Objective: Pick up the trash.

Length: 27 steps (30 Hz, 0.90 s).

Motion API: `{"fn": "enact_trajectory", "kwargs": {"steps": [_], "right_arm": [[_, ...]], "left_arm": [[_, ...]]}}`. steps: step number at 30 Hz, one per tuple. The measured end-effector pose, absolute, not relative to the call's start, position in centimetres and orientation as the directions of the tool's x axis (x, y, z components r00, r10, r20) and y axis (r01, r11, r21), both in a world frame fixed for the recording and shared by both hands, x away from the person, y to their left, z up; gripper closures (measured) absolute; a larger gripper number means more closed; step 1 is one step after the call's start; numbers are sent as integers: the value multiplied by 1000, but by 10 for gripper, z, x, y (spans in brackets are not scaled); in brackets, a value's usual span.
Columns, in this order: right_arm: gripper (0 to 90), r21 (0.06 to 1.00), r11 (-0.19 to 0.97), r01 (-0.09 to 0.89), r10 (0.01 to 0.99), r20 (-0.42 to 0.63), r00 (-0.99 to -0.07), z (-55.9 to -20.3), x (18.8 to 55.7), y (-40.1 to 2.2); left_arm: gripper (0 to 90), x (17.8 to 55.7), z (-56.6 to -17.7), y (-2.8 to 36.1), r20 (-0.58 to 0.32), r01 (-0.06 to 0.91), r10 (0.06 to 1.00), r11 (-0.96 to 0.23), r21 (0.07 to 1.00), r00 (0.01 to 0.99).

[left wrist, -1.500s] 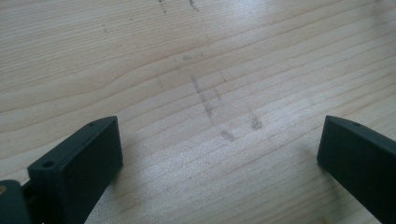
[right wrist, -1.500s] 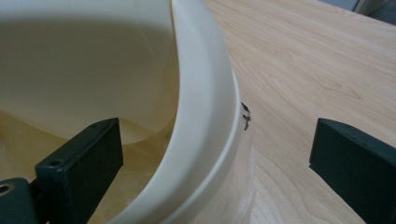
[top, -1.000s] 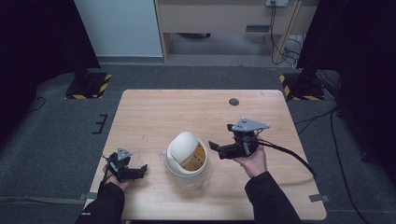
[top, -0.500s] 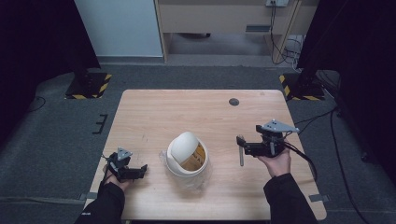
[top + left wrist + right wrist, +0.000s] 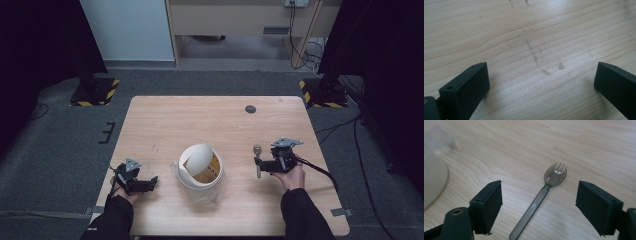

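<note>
Since a second ago the right gripper [image 5: 262, 166] has swung away from the tub [image 5: 200, 169] and dropped to the table [image 5: 210, 120]. Its jaws have just been closing, yet stand apart, pads clear of the dark plastic spork [image 5: 541, 197] lying flat between them, apparently lined up for a pickup. Left of the tub, the left gripper [image 5: 148, 183] rests wide open, holding nothing.
</note>
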State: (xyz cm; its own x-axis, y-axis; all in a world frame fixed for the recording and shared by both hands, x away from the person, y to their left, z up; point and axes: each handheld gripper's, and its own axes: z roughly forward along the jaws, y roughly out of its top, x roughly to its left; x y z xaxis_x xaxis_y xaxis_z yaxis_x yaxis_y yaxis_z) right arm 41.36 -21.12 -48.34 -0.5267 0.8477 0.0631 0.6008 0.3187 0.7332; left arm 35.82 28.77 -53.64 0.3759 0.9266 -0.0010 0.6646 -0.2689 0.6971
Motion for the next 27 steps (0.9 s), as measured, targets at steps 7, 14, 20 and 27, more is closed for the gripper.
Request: {"fn": "enact_trajectory", "kwargs": {"steps": [7,14,20,27], "right_arm": [[320,668,373,644,848,36,-529,-501,424,-205],[447,649,392,652,845,25,-534,-509,432,-198],[529,623,411,665,845,14,-535,-516,437,-194],[694,615,437,656,830,5,-558,-518,437,-193]], "left_arm": [[0,358,-536,288,-1,665,927,-269,697,376],[0,358,-536,288,-1,665,927,-269,697,376],[0,358,-536,288,-1,665,927,-269,697,376],[0,358,-536,288,-1,665,927,-269,697,376]]}}
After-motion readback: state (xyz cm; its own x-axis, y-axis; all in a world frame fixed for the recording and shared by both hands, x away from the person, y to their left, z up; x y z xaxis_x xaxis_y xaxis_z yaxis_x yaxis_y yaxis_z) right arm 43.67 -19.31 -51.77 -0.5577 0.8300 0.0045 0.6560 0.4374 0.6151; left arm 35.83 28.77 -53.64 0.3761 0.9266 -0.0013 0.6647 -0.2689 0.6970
